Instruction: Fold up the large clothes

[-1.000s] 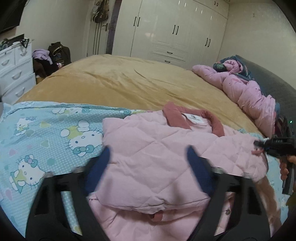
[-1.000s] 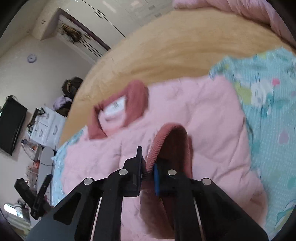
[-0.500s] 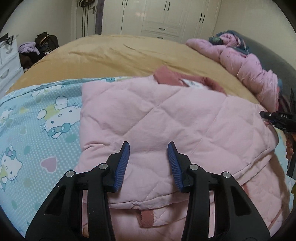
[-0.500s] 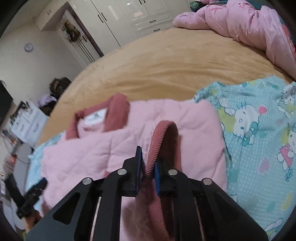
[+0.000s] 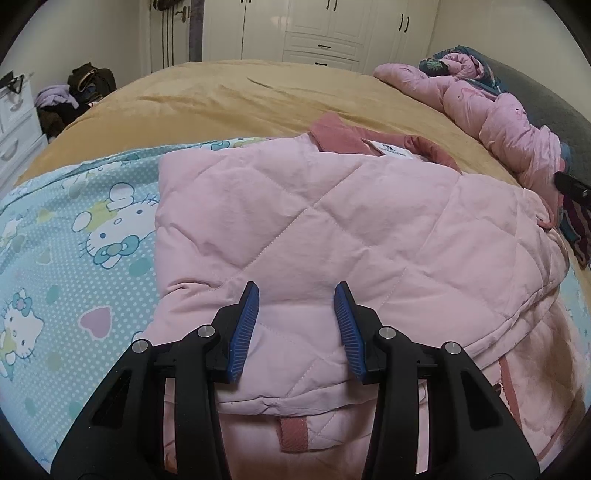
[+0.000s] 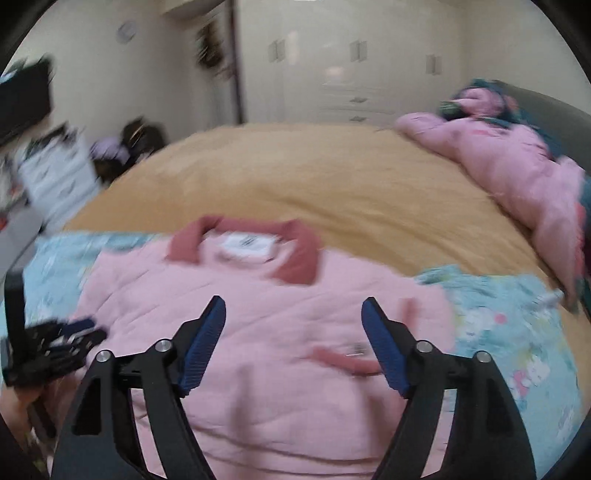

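Note:
A pink quilted jacket (image 5: 332, 221) with a dark rose collar (image 5: 343, 138) lies on a Hello Kitty sheet (image 5: 74, 236) on the bed, its sides folded in over the body. My left gripper (image 5: 297, 295) is open and empty just above the jacket's near folded edge. In the right wrist view, which is blurred, the jacket (image 6: 280, 332) lies below with its collar (image 6: 295, 254) at the far side. My right gripper (image 6: 293, 308) is wide open and empty above it. The left gripper also shows in the right wrist view (image 6: 62, 339) at the left.
A mustard blanket (image 5: 258, 96) covers the bed beyond the sheet. A bunched pink duvet (image 5: 498, 114) lies at the far right by the grey headboard. White wardrobes (image 5: 332, 29) stand behind. A white drawer unit (image 5: 14, 122) and bags (image 5: 85, 85) are at the left.
My right gripper has let go of the rose cuff and opened wide, and the sleeve now lies on the jacket. My left gripper has widened slightly and moved nearer the jacket.

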`<state>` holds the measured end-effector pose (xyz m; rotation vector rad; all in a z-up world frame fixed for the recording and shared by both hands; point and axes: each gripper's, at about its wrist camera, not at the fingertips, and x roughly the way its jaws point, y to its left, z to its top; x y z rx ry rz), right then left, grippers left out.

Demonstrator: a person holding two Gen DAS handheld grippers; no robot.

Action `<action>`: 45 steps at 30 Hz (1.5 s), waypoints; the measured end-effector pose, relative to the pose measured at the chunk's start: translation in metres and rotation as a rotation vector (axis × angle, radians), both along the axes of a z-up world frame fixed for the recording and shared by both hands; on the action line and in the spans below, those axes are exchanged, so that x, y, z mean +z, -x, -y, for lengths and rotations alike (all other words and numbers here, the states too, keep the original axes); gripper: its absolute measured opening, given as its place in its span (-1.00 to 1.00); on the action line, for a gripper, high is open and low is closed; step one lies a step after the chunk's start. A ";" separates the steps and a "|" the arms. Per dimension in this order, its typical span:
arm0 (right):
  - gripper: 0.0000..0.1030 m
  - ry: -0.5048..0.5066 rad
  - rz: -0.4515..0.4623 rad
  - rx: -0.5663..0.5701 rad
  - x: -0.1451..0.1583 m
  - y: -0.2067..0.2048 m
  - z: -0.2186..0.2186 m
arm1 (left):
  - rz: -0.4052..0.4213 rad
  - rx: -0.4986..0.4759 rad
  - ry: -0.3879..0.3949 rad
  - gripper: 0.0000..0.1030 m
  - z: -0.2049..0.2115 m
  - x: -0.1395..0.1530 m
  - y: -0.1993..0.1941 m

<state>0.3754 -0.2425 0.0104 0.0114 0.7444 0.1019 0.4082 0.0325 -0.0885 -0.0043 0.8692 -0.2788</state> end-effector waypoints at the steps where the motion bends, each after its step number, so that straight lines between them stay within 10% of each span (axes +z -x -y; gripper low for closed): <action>1: 0.46 0.017 -0.031 0.021 -0.007 -0.007 -0.009 | -0.001 0.000 0.000 -0.32 0.000 0.000 0.000; 7: 0.55 0.093 -0.244 -0.007 -0.066 -0.032 -0.022 | -0.006 -0.003 0.012 -0.32 -0.002 0.000 -0.002; 15: 0.61 0.069 -0.226 -0.068 -0.094 -0.033 -0.023 | -0.004 -0.007 0.009 -0.32 0.000 -0.001 -0.001; 25: 0.70 -0.041 -0.163 -0.060 -0.066 0.007 -0.010 | 0.009 -0.031 0.016 0.04 0.007 0.018 0.006; 33: 0.89 -0.088 -0.124 -0.036 -0.042 0.038 -0.010 | 0.034 -0.049 0.012 0.79 0.013 0.039 0.015; 45: 0.90 -0.136 -0.077 -0.050 -0.009 0.059 -0.001 | 0.053 -0.034 0.037 0.82 0.017 0.067 0.033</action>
